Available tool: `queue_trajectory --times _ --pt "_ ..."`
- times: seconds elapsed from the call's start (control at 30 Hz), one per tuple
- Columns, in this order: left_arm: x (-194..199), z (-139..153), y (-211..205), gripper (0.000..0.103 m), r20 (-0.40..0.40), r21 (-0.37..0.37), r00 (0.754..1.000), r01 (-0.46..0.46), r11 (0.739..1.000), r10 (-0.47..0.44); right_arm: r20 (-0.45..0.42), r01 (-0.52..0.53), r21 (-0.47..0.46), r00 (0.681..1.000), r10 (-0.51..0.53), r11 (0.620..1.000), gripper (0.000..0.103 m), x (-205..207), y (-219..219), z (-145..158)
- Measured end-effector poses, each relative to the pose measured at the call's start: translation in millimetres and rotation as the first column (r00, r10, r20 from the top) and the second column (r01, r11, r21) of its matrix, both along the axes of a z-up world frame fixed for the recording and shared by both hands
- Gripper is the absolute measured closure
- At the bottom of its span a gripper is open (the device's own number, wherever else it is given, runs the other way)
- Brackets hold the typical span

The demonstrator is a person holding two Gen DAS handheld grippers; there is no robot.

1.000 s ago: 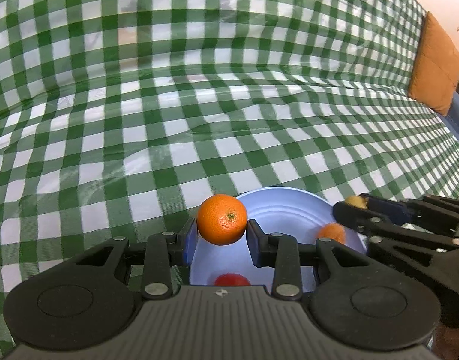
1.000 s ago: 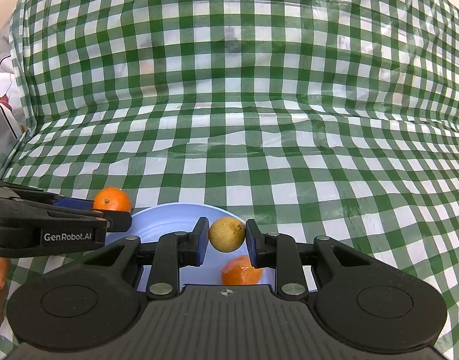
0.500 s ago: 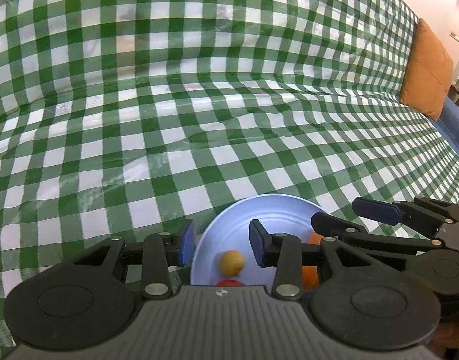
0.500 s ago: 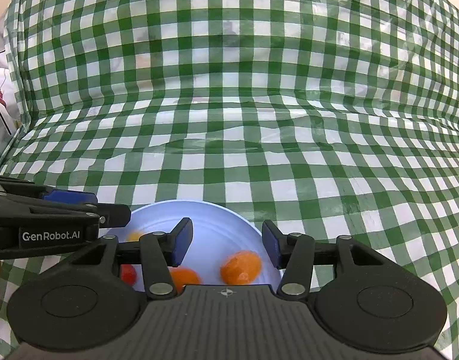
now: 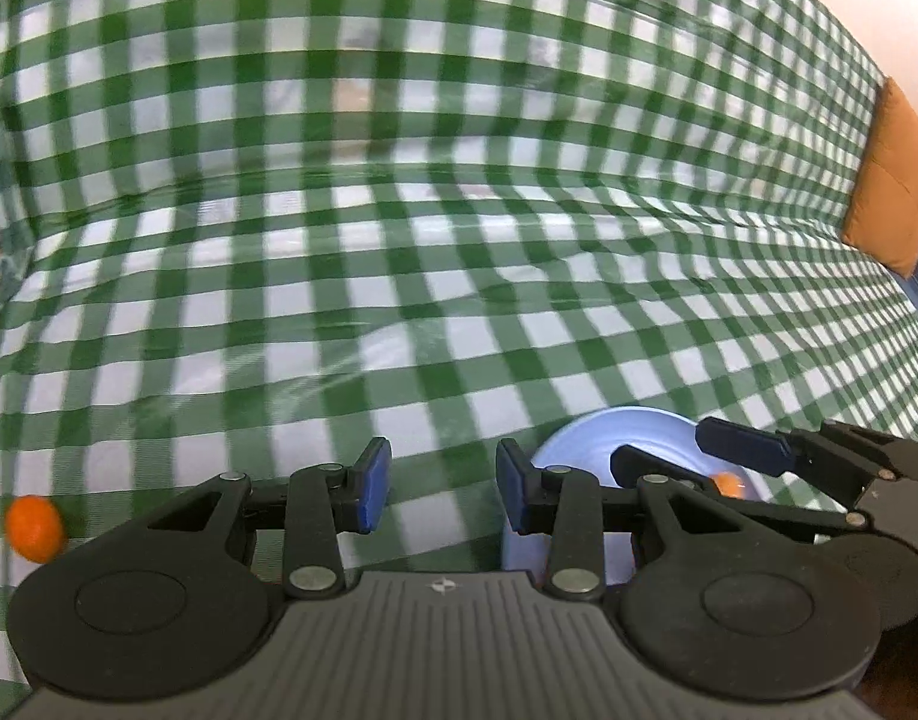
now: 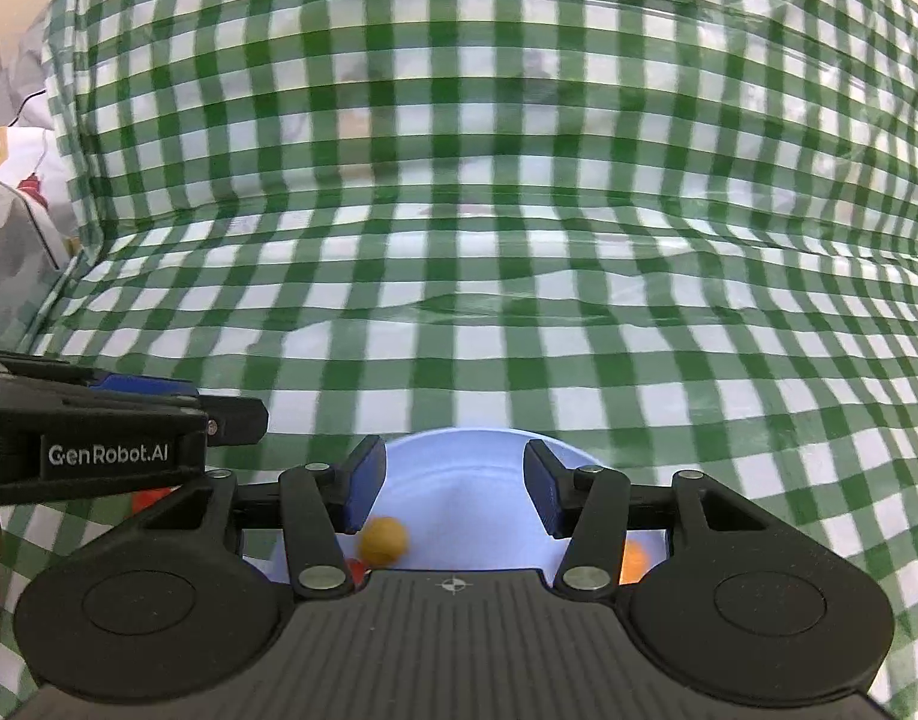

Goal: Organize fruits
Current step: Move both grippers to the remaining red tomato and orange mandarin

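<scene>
Both grippers are released and hold nothing: my left gripper [image 5: 441, 495] hangs over the checked cloth [image 5: 459, 240], my right gripper [image 6: 453, 489] over the blue bowl [image 6: 459, 456], where a yellowish fruit [image 6: 384, 540] lies. One orange [image 5: 34, 528] sits on the cloth, far left.

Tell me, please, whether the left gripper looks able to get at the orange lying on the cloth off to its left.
Probably yes. The left gripper is open and empty, and the orange lies alone on the checked cloth with nothing between them. It would need to swing left, away from the blue bowl.
</scene>
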State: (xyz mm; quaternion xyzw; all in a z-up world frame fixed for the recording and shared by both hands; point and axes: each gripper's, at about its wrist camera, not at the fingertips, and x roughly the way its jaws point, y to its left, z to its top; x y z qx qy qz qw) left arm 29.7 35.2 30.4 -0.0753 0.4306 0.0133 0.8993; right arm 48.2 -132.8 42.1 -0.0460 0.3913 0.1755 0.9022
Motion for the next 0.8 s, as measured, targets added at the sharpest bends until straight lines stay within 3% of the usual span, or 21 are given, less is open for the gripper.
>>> queue_trajectory --times 0.27,0.47,0.8 --pt "-11.6 -0.6 61.0 0.061 -0.036 0.053 0.990 -0.132 0.990 0.134 -0.011 -0.075 0.012 0.997 0.075 0.997 0.050 -8.2 43.3 -2.9" --pt "-21.6 -8.8 114.1 0.060 -0.083 0.093 0.959 -0.264 0.960 0.272 -0.023 -0.133 0.026 0.991 0.134 0.991 0.050 -11.5 78.9 -9.0" --pt "-31.6 -17.8 158.8 0.050 -0.121 0.126 0.918 -0.364 0.923 0.379 -0.065 -0.228 0.048 0.971 0.231 0.973 0.050 -22.2 123.3 -23.0"
